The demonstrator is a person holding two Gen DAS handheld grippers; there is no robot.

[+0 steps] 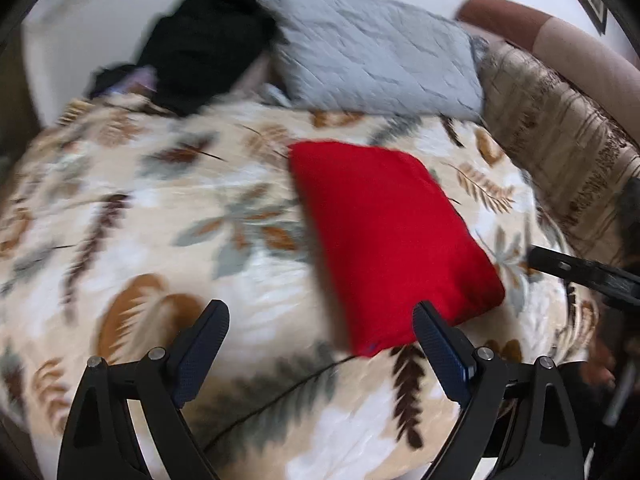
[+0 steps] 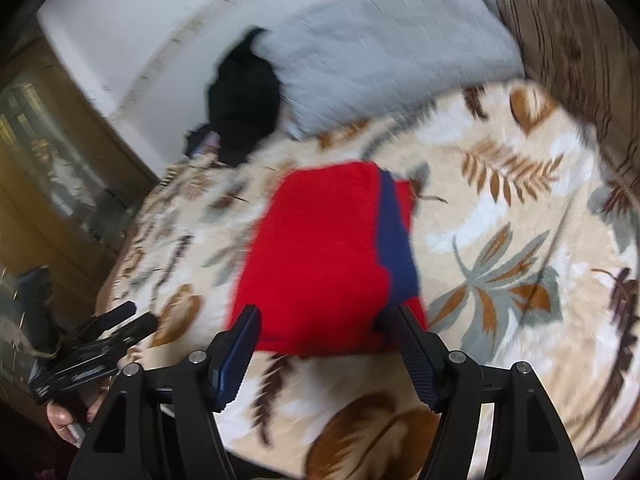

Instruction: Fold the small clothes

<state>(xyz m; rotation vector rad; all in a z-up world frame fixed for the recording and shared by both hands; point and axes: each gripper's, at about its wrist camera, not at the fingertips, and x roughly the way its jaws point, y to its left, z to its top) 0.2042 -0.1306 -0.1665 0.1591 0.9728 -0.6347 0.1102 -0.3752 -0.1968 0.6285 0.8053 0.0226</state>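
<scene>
Nearest in the left wrist view, the left claw (image 1: pixel 320 334) stands wide open with nothing between its fingers; its right finger (image 1: pixel 438 350) overlaps the near corner of the red garment (image 1: pixel 384 236), but contact cannot be told through the blur. In the right wrist view the right claw (image 2: pixel 326 344) is also spread apart and holds nothing; its two fingertips sit just at the near edge of the red garment, one on each side of that edge. The garment is folded into a rectangle and lies flat on the leaf-patterned blanket (image 2: pixel 500 240) of the bed, with a blue stripe (image 2: pixel 394 240) along its right side. Beyond the red garment lies a grey quilted pillow (image 1: pixel 372 60). Left of the pillow, also behind the garment, rests a black heap of cloth (image 1: pixel 204 44). Everything is somewhat blurred.
</scene>
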